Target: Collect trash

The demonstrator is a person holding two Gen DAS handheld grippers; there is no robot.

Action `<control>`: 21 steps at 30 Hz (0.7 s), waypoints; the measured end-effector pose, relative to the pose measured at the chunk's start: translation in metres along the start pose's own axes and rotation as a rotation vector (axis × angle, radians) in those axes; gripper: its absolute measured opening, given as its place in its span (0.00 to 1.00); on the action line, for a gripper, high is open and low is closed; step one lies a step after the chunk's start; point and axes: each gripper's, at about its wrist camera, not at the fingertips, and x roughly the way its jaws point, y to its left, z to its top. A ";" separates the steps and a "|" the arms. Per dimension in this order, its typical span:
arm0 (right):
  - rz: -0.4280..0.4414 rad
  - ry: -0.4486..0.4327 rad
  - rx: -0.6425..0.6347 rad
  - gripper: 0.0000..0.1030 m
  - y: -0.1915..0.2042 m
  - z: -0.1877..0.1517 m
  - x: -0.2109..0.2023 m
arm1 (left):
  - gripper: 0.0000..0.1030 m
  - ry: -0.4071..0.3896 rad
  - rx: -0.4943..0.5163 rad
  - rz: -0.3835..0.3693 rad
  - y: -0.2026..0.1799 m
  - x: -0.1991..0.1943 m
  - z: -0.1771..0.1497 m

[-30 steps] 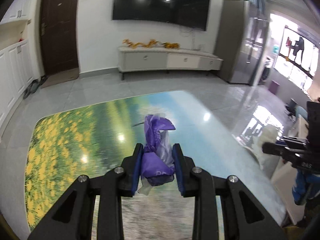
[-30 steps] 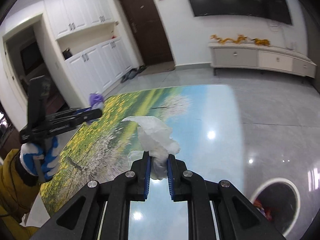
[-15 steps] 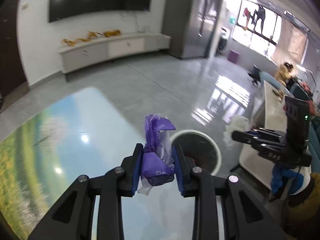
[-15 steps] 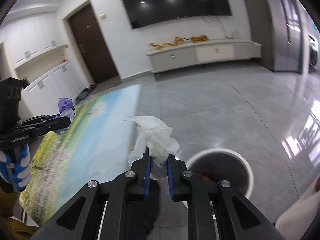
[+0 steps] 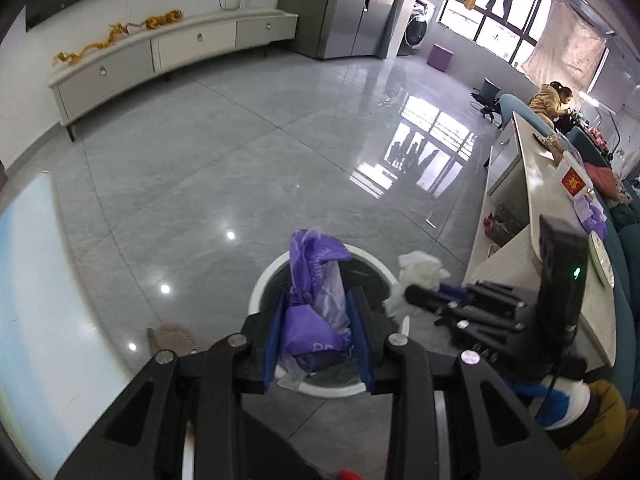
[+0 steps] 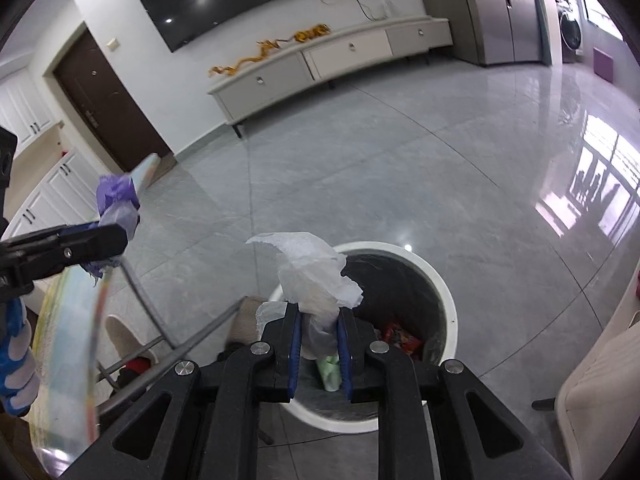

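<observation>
My left gripper (image 5: 318, 334) is shut on a crumpled purple plastic wrapper (image 5: 316, 312) and holds it over the round white trash bin (image 5: 264, 286) on the floor. My right gripper (image 6: 319, 338) is shut on a crumpled white tissue (image 6: 316, 276) and holds it above the same bin (image 6: 446, 300), which has colourful trash inside. The right gripper with its tissue (image 5: 420, 270) also shows in the left wrist view at the bin's right rim. The left gripper with the purple wrapper (image 6: 116, 196) shows at the left of the right wrist view.
The table with a landscape print (image 5: 36, 300) lies at the left, its metal legs (image 6: 148, 300) near the bin. A white counter (image 5: 544, 216) stands at the right. A long TV cabinet (image 6: 328, 56) lines the far wall across grey tiled floor.
Both grippers have swung from over the table to over the trash bin, each still holding its piece of trash. The bin is now right under the fingers.
</observation>
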 end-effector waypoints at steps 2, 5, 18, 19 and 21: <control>-0.007 0.016 0.007 0.18 -0.007 0.002 0.011 | 0.45 0.010 -0.029 -0.020 0.001 0.013 0.005; -0.026 0.038 0.022 0.37 -0.014 -0.001 0.025 | 0.59 0.005 -0.066 -0.043 0.006 0.025 0.007; -0.046 0.030 0.026 0.46 -0.014 -0.013 0.008 | 0.59 -0.091 -0.026 0.096 0.013 -0.037 -0.014; -0.043 0.018 0.022 0.46 -0.010 -0.012 0.002 | 0.59 -0.100 -0.024 0.109 0.015 -0.046 -0.019; -0.036 -0.009 0.009 0.48 0.003 -0.008 -0.012 | 0.59 -0.117 -0.034 0.141 0.022 -0.066 -0.030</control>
